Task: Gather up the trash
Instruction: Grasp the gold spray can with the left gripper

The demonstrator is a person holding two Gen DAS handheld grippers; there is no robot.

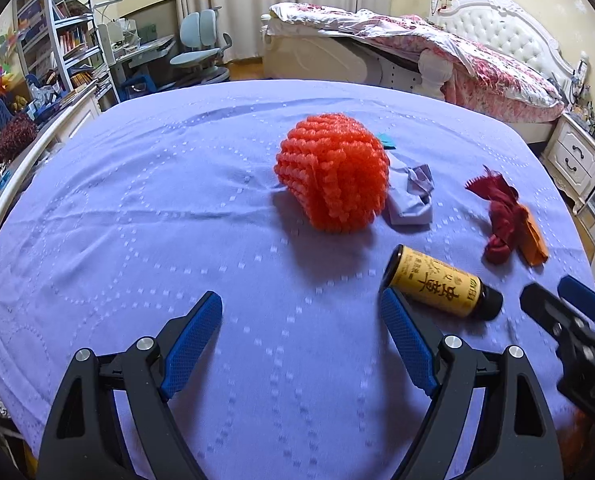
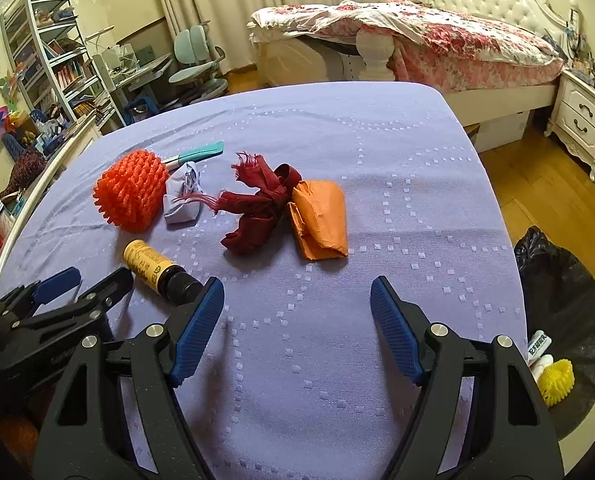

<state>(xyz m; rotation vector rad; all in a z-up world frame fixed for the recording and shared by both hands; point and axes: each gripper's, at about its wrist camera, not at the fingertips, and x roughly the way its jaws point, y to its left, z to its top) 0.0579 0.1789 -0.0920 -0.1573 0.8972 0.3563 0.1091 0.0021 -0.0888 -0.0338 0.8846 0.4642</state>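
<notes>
The trash is lying loosely grouped on the lavender bedspread (image 2: 337, 128). An orange foam net (image 2: 131, 192) is sitting toward the left side, touching a crumpled pale paper (image 2: 183, 200), with a teal-capped item (image 2: 199, 152) just behind them. To their right a dark red fabric scrap (image 2: 259, 208) is resting against a crushed orange paper bag (image 2: 321, 220). Nearer the grippers, a yellow-labelled bottle (image 2: 153, 266) is lying on its side, its black cap pointing at the right gripper (image 2: 297, 292). That gripper's jaws are standing apart over bare cloth, gripping nothing. The left gripper (image 1: 301, 304) is also hovering with jaws spread and empty, the bottle just beside its right fingertip. Wide bare cloth is stretching toward the far edge. Past the right edge, a black-lined bin (image 2: 565, 308) is standing on the floor, holding a yellow net (image 2: 557, 378).
</notes>
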